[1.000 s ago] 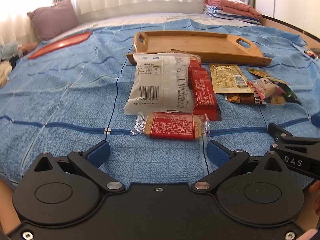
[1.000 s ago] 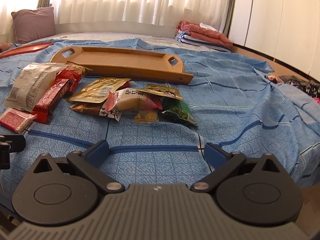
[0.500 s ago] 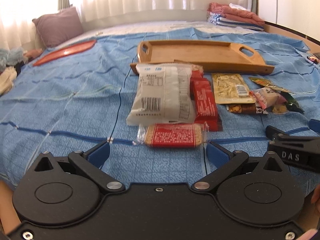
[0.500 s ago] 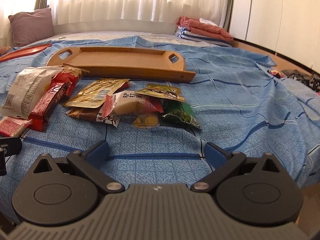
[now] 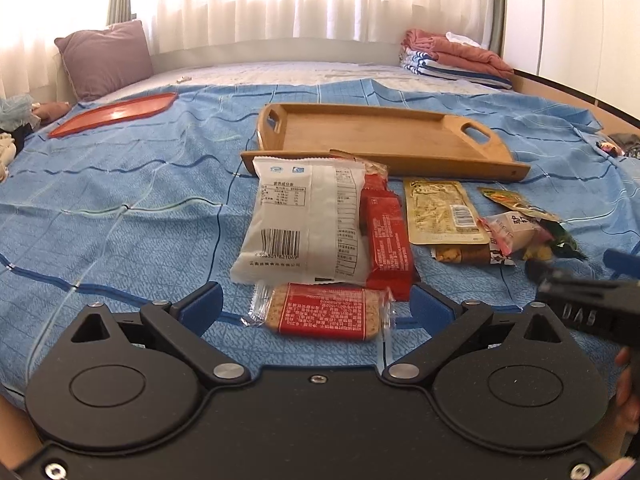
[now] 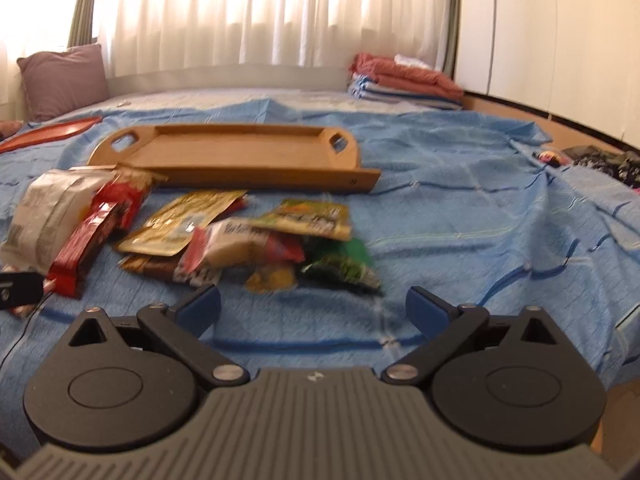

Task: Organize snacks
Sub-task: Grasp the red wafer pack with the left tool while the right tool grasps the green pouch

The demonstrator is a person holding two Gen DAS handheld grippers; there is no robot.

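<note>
Red cracker packet [image 5: 326, 312] between spread left fingers [image 5: 202, 306] — right fingers [image 6: 426, 308] likewise spread, empty.

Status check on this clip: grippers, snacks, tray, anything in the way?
Left gripper open, red cracker pack between its fingers, ungripped. Right gripper open, empty, short of the snack pile. Wooden tray holds nothing. Nothing blocking.

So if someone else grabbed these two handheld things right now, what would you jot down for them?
Left tool: open, empty, lined up on the red biscuit pack lying nearest.
Right tool: open, empty, facing the heap of small packets.
Wooden tray: holds nothing yet. The white bag and red bar lie just before it on the blue bedspread.
Done: nothing. Left: every snack into the tray.
</note>
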